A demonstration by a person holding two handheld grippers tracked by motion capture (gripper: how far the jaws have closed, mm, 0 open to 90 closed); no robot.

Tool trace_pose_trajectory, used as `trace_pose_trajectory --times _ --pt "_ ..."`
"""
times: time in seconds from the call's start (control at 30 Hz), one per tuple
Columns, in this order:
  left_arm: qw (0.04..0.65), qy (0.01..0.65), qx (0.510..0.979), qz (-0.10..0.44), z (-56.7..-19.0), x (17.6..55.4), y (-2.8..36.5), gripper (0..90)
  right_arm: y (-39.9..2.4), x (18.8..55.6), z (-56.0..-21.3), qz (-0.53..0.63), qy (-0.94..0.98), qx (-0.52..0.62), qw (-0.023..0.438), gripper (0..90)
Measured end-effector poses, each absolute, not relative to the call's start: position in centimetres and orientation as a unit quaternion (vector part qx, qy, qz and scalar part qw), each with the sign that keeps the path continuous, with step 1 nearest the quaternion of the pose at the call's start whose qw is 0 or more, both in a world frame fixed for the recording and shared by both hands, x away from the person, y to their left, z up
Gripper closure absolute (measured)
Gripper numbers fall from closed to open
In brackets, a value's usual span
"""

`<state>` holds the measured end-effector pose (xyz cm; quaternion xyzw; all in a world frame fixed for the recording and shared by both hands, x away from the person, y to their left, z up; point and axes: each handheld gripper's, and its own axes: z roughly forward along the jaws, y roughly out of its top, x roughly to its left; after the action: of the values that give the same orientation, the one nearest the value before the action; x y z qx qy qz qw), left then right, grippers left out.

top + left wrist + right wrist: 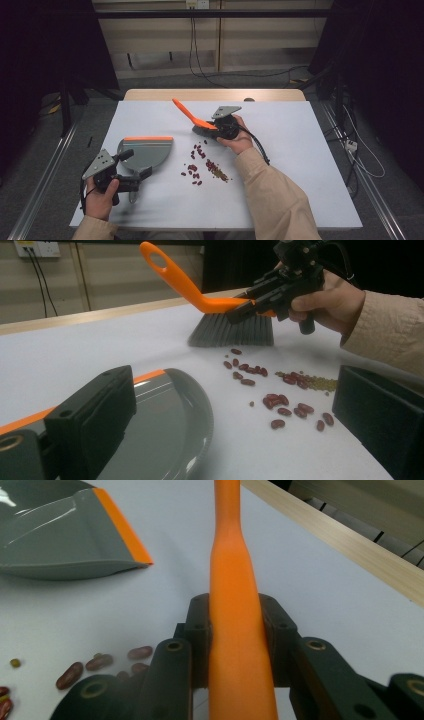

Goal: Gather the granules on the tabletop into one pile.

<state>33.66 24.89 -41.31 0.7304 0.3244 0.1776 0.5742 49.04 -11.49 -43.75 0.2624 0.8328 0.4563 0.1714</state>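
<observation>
The brush, gripped by the right claw, should be drawn low through the beans toward the dustpan, gripped by the left claw

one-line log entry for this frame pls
right gripper: shut on brush handle | bristles behind beans | left gripper: holds dustpan | beans unswept

The right gripper clamped the orange brush handle at centre frame; the dustpan lay upper left, red beans lower left.
</observation>
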Motion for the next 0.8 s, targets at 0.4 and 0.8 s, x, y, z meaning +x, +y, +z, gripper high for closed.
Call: trace_pose_trajectory --times 0.4,0.8 --pt "0.574 0.325 0.730 0.179 -41.3 33.6 24.9 3.7 -11.3 47.9 -43.6 0.457 0.849 0.222 0.143 70.7" --pt "0.573 0.326 0.730 0.180 -41.3 33.6 24.9 3.7 -11.8 46.8 -43.5 0.462 0.854 0.207 0.122 70.5"
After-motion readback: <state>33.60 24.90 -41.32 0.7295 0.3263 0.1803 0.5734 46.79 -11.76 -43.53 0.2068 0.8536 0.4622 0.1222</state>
